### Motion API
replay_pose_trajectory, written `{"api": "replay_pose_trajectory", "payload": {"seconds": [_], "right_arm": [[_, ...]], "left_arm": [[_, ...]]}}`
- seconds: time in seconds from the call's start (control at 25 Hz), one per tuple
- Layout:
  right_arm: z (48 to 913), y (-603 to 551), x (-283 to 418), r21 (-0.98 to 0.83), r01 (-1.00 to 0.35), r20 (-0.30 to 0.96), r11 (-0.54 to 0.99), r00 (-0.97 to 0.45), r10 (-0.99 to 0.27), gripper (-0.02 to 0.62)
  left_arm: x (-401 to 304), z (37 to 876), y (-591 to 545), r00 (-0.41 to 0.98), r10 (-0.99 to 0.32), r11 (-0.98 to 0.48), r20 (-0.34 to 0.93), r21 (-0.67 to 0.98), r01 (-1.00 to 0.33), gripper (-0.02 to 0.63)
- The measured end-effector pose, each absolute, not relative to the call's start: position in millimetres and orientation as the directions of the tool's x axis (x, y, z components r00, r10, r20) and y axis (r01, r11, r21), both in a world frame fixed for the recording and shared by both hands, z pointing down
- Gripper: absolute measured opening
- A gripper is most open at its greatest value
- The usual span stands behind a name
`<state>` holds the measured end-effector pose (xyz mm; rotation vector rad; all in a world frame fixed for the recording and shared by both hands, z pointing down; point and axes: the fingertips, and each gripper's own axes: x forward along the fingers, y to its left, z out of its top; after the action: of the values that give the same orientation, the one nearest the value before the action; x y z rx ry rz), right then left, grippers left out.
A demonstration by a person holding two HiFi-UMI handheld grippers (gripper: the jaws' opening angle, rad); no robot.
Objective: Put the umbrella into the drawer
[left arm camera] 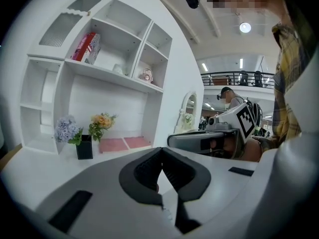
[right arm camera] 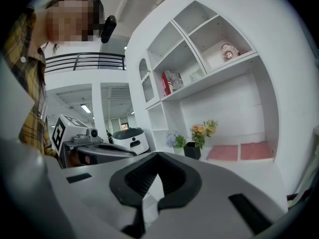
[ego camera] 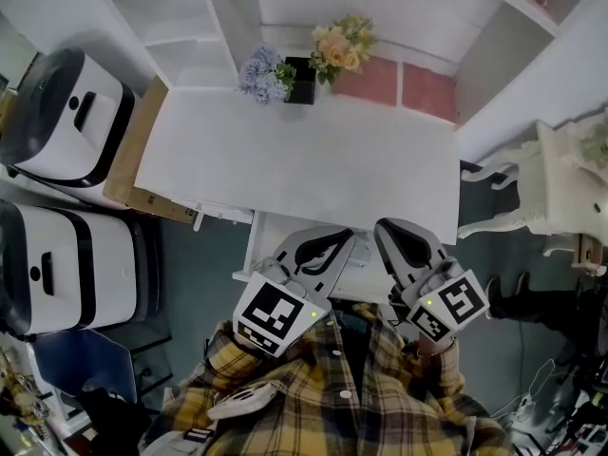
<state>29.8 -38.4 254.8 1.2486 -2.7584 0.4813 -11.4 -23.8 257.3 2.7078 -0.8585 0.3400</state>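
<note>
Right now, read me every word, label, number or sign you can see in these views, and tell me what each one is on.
No text here can be read.
Red and white box on the shelf: it carries print, too blurred to read.
Square markers on the cubes: black-and-white patterns, no words or numbers.
White machines beside the desk: no legible label.

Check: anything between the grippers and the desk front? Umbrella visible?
Nothing visible blocks them. Left gripper and right gripper, both shut, sit at the desk's front edge; flowers stand far back. No umbrella shows.
</note>
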Motion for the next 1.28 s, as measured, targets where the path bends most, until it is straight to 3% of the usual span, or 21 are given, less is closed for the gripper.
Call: {"api": "replay_pose_trajectory", "payload": {"seconds": [1.28], "right_arm": [[263.4,-46.9,27.8,-0.289,-0.752,0.208,0.593,-0.654,-0.728,0.017]], "left_arm": [[-3.2,260.8,-28.2,0.833,-0.463,-0.823,0.304,0.201,-0.531,0.02]]}}
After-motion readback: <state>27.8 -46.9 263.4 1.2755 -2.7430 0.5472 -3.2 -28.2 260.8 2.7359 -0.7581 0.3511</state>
